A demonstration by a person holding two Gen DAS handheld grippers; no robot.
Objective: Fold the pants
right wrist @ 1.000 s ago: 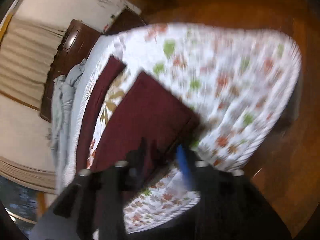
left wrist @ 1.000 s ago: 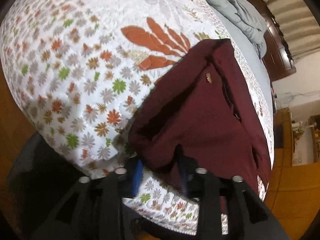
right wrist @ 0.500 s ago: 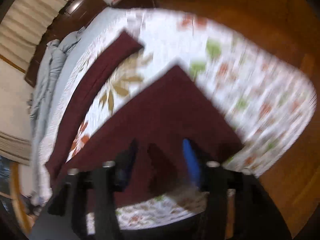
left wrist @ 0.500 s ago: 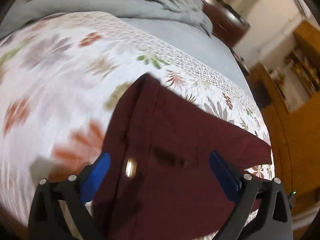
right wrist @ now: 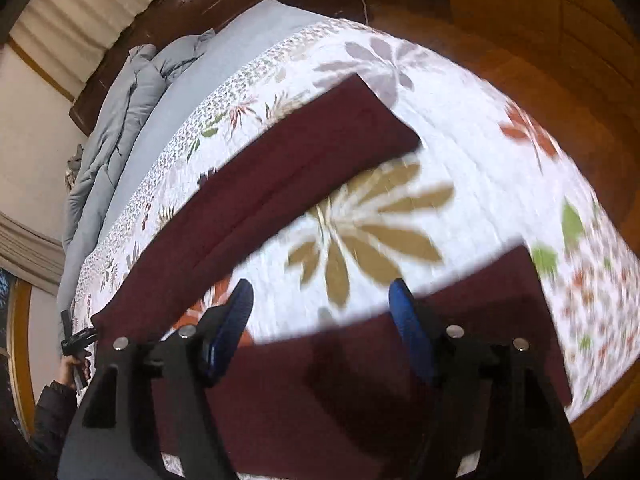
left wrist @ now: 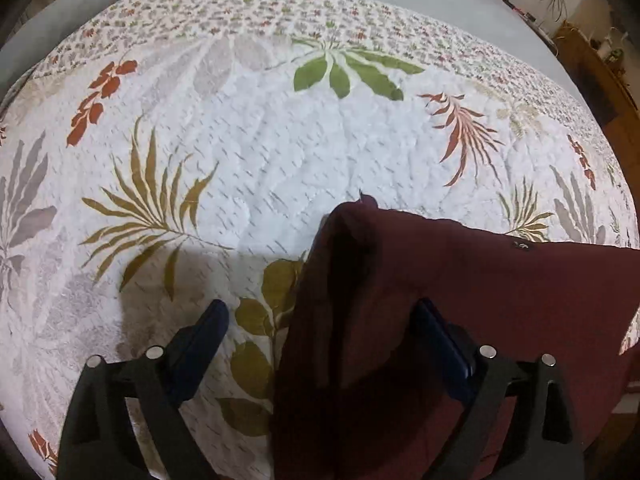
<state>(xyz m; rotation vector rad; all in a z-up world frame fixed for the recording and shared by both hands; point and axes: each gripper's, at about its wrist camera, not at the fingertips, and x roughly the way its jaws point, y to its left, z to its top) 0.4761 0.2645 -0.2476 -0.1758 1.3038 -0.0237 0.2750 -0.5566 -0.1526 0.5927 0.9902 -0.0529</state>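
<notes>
A bed [right wrist: 168, 120] carries a leaf-patterned quilt [left wrist: 280, 152]; maroon pants [left wrist: 500, 300] lie on it lower right, a grey duvet [right wrist: 120, 112] upper left.

Black gripper [left wrist: 320, 328], blue pads [left wrist: 208, 332]

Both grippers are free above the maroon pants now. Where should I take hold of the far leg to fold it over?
Grip the maroon pants at the far leg's hem end: its squared corners lie flat on the quilt with bare quilt on three sides. Come from beyond that end, fingers low, probably one gripper per corner.
</notes>
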